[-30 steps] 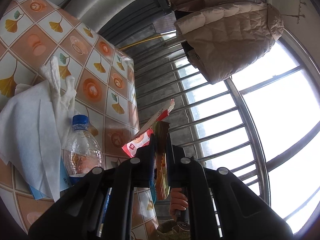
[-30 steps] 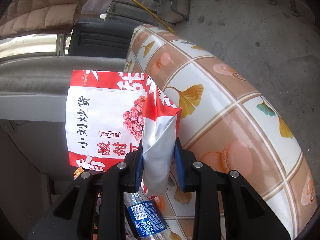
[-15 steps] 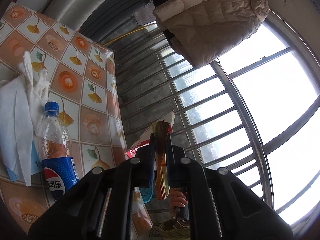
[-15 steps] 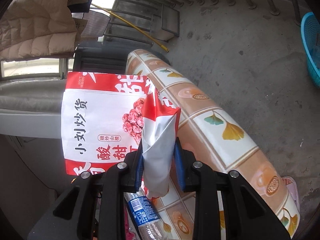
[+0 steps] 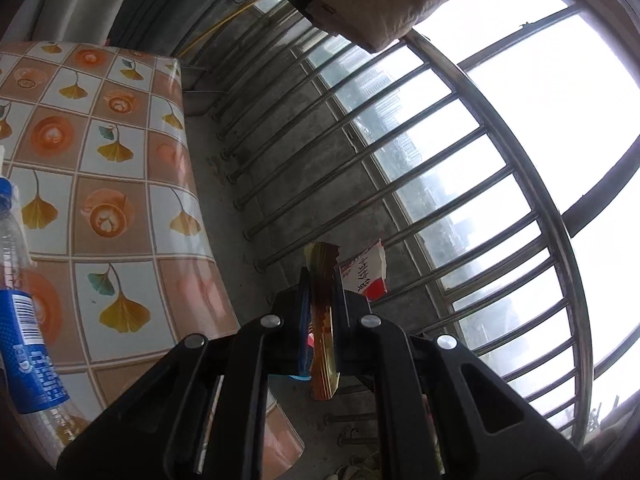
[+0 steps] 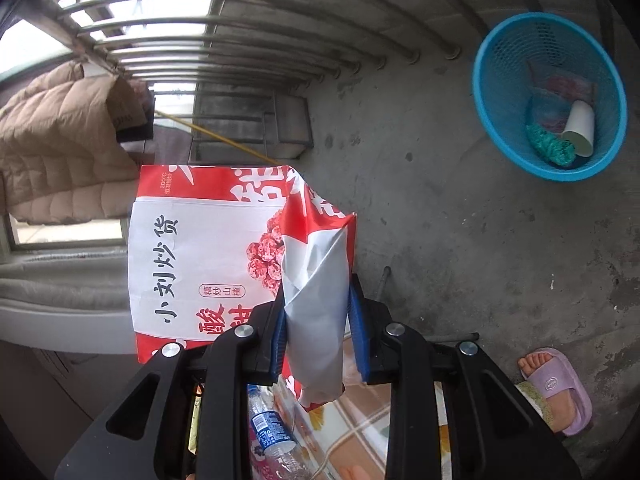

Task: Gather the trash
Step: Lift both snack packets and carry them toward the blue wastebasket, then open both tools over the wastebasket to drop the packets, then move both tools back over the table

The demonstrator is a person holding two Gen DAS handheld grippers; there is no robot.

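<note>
- The right tongs (image 6: 316,320) are clamped on a red-and-white snack bag (image 6: 208,256), its folded silver edge squeezed between the blue pads (image 6: 357,328); the bag's printed face spreads out to the left of the jaws, off the counter and in the air.
- The left tongs (image 5: 322,308) are closed tight on a thin golden-brown wrapper (image 5: 322,320) held edge-on, which sticks out above and below the jaws.
- In the left wrist view a corner of the red-and-white snack bag (image 5: 366,272) shows just beyond the wrapper, in front of the window bars (image 5: 400,184).
- A blue mesh wastebasket (image 6: 548,96) stands on the concrete floor (image 6: 460,220) well apart from the right tongs, up and to the right in that view. Inside it lie a white paper cup (image 6: 580,128), a green crumpled piece (image 6: 550,146) and some pinkish wrapping.
- The counter (image 5: 108,184), covered with a tile-pattern cloth of ginkgo leaves and orange circles, sits at the left of the left wrist view; a plastic Pepsi bottle (image 5: 24,320) with a blue cap and label lies on it at the frame's edge.
- The same bottle (image 6: 276,436) appears below the right tongs, on the patterned cloth.
- A foot in a lilac slipper (image 6: 556,384) rests on the floor at the lower right.
- A beige quilted jacket (image 6: 52,144) hangs by the window.
</note>
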